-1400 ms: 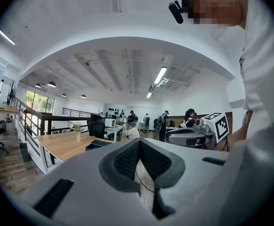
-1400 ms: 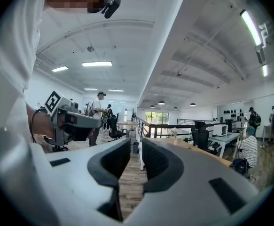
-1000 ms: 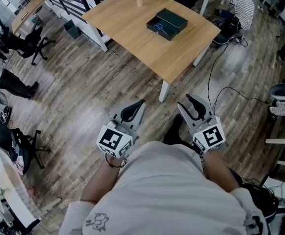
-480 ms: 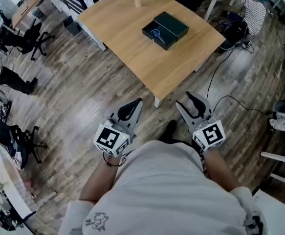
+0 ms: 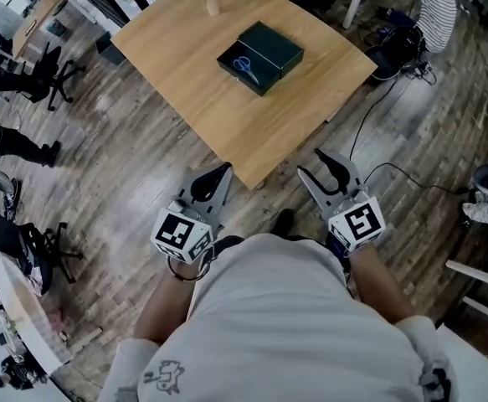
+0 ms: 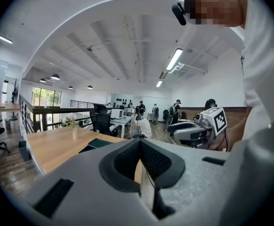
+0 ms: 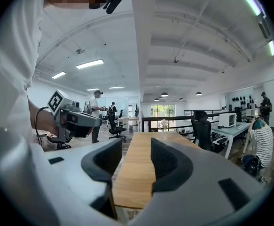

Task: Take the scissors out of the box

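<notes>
At about 10 o'clock in the head view, a black office chair [image 5: 38,72] stands on the plank floor [image 5: 135,166], well apart from everything else.

The left gripper [image 5: 217,177] is held out low in front of the person, pointing toward 1 o'clock, near the table's closest corner. Its own view shows its two jaws pressed together at the tips with nothing between them.

The light wooden table [image 5: 227,120] fills the upper middle of the head view, set cornerwise. A small vase [image 5: 213,5] with pale flowers stands near its far corner, at about 11 o'clock. The dark box [image 5: 270,47] rests flat on the tabletop at 12 o'clock, well ahead of both grippers. The blue-handled scissors [image 5: 244,65] lie inside it, in the part toward 8 o'clock.

The right gripper [image 5: 315,167] sits beside the left one, pointing toward 11 o'clock at the table's near edge. Its jaws have just been opening and now stand spread wide, with nothing between them but the table edge beyond.

At 2 o'clock a black cable [image 5: 369,124] trails across the floor.
</notes>
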Motion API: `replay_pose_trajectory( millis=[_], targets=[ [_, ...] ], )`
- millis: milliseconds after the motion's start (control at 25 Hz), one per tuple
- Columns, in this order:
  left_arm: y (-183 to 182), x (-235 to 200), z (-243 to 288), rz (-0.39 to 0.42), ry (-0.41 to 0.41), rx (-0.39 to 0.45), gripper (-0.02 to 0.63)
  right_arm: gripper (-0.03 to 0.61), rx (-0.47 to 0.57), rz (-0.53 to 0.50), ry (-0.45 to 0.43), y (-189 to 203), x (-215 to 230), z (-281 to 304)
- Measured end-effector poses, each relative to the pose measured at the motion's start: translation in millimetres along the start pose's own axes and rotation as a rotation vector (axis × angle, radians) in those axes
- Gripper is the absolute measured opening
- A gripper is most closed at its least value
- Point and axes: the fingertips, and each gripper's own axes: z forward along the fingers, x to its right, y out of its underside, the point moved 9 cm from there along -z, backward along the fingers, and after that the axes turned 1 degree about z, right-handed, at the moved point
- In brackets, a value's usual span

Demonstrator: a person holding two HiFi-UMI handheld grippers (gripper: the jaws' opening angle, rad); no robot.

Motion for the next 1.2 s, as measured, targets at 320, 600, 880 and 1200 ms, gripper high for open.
replay_pose_trajectory(
  millis=[320,600,880,1200],
  targets=[
    [0.6,-16.4,29.5,-0.018,-0.002,-0.025,0.005,0.199,-0.032,0.033,-0.001,9.4,30.6,15.6],
    [8.0,-66.5,55.5,-0.048,0.02,-0.029,0.005,0.198,-0.076,0.027,-0.003,8.1,49.9,71.2],
    [8.7,-126.9,85.7,-0.081,0.041,-0.044,0.005,0.198,-0.13,0.036,-0.003,3.7,79.8,137.0],
    [16.5,-188.6,120.8,-0.124,0.061,-0.081,0.005,0.198,-0.23,0.052,-0.044,11.6,111.8,220.2]
  ],
)
